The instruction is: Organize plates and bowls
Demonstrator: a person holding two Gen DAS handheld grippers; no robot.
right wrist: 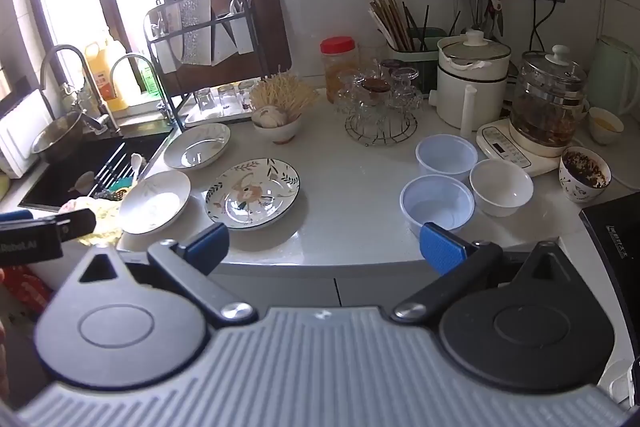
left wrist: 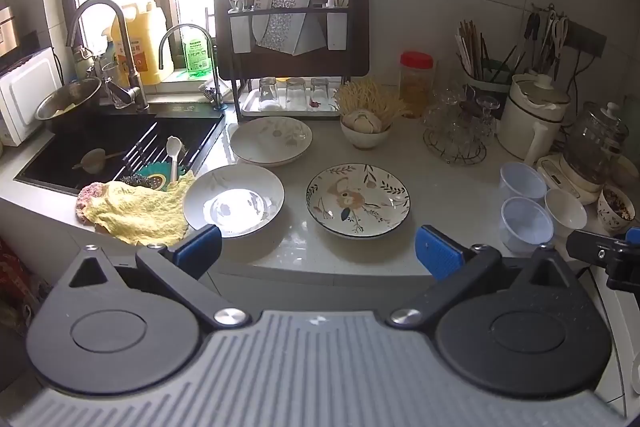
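Note:
Three plates lie on the white counter (left wrist: 440,167): a flower-patterned plate (left wrist: 358,200) (right wrist: 252,193), a white plate (left wrist: 234,199) (right wrist: 155,202) to its left, and a second white plate (left wrist: 272,140) (right wrist: 197,146) behind. Two translucent plastic bowls (right wrist: 446,155) (right wrist: 437,205) and a white bowl (right wrist: 501,187) stand to the right; they also show in the left wrist view (left wrist: 527,224). My left gripper (left wrist: 318,253) is open and empty, in front of the plates. My right gripper (right wrist: 324,245) is open and empty at the counter's front edge.
A sink (left wrist: 116,147) with faucet lies at the left, a yellow cloth (left wrist: 136,211) on its edge. A dish rack (left wrist: 292,39), a glass stand (right wrist: 378,107), a white pot (right wrist: 472,79), a glass kettle (right wrist: 548,99), a bowl with garlic (right wrist: 276,125) stand behind. A stovetop (right wrist: 616,227) lies right.

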